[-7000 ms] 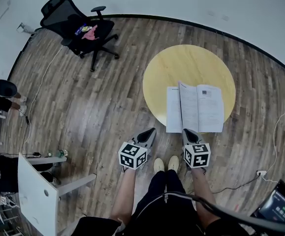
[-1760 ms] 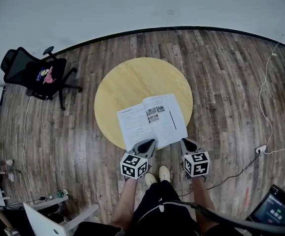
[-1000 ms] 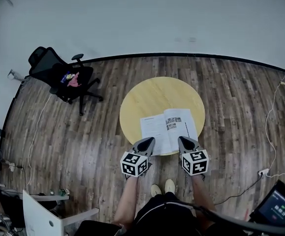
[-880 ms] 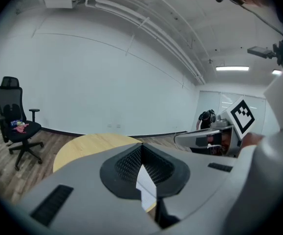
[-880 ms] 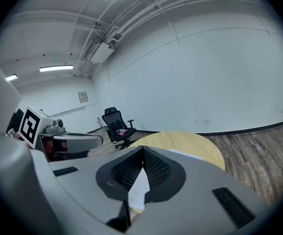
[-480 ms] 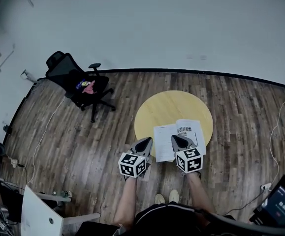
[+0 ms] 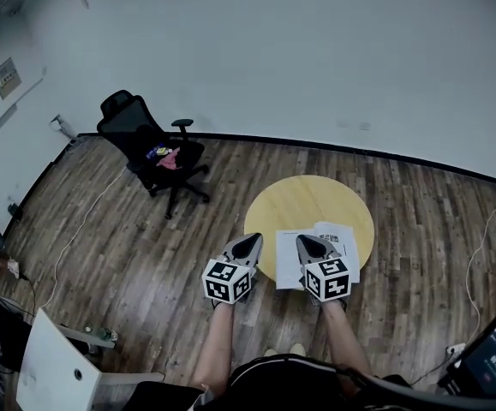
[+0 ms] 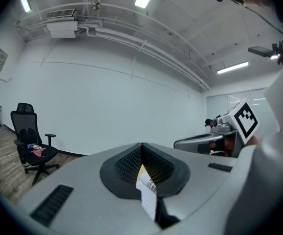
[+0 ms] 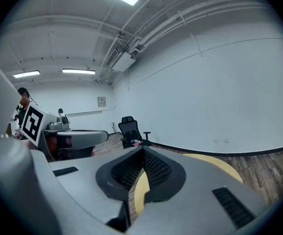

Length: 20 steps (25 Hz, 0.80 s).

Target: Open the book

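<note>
Left gripper (image 7: 249,241) and right gripper (image 7: 306,241), head view: found side by side, both clenched shut and holding nothing. Found the book (image 7: 337,245) already lying open, flat on the round table (image 7: 307,197), just ahead of and below the right gripper, with its spine running away from the grippers and its spread running across. Judged the right gripper nearer, the left gripper off to the book's left.

Left gripper view: saw pads pressed together, with a strip of the book's printed paper (image 8: 148,195) showing beyond through the slit.

Right gripper view: saw pads together likewise, only yellow table (image 9: 219,162) beyond. Judged little left to do.
</note>
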{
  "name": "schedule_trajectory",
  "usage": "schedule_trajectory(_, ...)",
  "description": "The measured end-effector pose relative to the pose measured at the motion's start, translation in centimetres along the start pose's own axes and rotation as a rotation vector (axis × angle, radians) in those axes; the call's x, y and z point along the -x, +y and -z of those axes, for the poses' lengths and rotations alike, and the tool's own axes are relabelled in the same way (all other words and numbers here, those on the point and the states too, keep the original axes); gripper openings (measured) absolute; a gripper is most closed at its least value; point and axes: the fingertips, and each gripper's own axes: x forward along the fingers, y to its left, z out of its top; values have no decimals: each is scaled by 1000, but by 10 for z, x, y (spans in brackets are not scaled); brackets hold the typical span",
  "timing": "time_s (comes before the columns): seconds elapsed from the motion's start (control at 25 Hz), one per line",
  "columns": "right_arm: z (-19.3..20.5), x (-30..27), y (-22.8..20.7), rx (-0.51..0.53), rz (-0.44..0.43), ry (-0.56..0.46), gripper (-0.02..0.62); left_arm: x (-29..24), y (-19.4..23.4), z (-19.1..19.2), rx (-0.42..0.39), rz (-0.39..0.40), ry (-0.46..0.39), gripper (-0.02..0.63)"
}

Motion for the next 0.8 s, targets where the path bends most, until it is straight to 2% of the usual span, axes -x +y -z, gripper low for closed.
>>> schedule_trajectory(0.8, 1, 4, 9, 33, -11, 45, 5, 11, -2, -3, 17, -6, -10, -2)
